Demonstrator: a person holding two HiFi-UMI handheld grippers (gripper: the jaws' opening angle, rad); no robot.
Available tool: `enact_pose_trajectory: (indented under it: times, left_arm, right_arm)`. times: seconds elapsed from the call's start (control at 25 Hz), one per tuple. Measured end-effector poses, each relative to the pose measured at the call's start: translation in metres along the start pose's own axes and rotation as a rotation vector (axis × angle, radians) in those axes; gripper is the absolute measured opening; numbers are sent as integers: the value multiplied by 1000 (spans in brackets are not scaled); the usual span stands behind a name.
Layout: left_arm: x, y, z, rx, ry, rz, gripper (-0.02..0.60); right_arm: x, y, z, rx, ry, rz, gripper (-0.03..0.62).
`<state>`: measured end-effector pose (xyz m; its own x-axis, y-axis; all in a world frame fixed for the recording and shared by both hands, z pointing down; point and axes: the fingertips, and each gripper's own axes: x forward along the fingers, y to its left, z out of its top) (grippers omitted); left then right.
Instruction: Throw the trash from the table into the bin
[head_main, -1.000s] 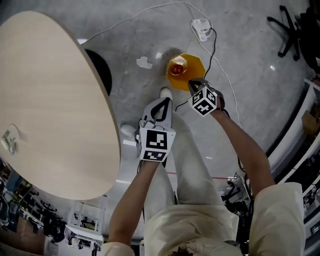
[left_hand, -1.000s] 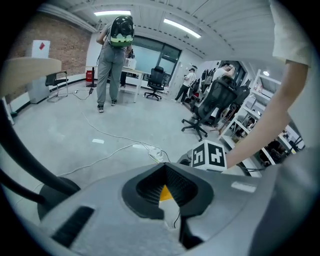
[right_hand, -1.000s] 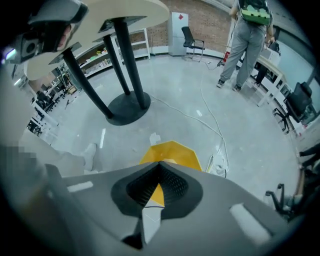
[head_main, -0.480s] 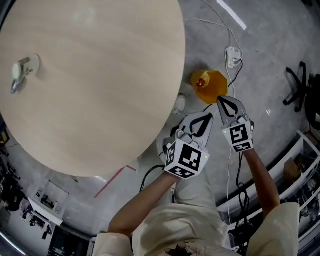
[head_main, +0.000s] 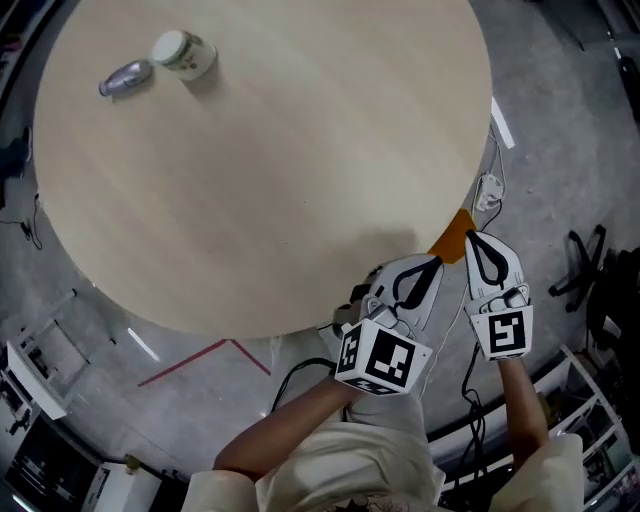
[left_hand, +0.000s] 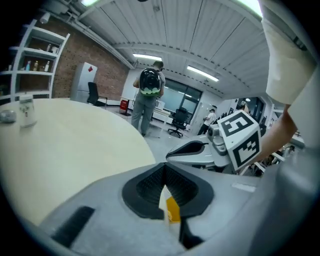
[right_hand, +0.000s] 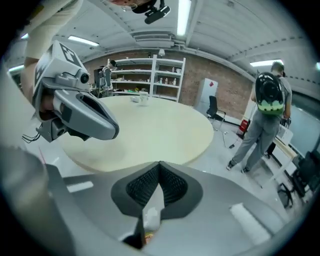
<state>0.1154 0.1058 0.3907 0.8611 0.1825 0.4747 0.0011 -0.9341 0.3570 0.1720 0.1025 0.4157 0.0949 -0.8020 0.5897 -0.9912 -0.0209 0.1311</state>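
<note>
The left gripper (head_main: 432, 264) and right gripper (head_main: 478, 242), fingers closed on nothing, should open before reaching the cup (head_main: 184, 54) at the far edge of the surface (head_main: 280, 180).

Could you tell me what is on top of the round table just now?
A cup and a grey crumpled object beside it, near the far edge of the table. The table's near edge covers most of the orange bin.

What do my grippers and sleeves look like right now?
Both the left gripper and right gripper are light grey shells with black ribbed pads, each carrying a white cube of black square markers. The person wears a cream short-sleeved shirt.
</note>
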Motion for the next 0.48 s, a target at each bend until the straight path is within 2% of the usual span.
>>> enact_pose_trajectory:
  times: [0.24, 0.48]
  left_arm:
    - [-67, 75, -1, -64, -48, 134, 5]
    - [-118, 122, -13, -95, -82, 239, 5]
  right_arm:
    - [40, 42, 62, -51, -56, 68, 6]
    - [81, 87, 107, -109, -105, 151, 6]
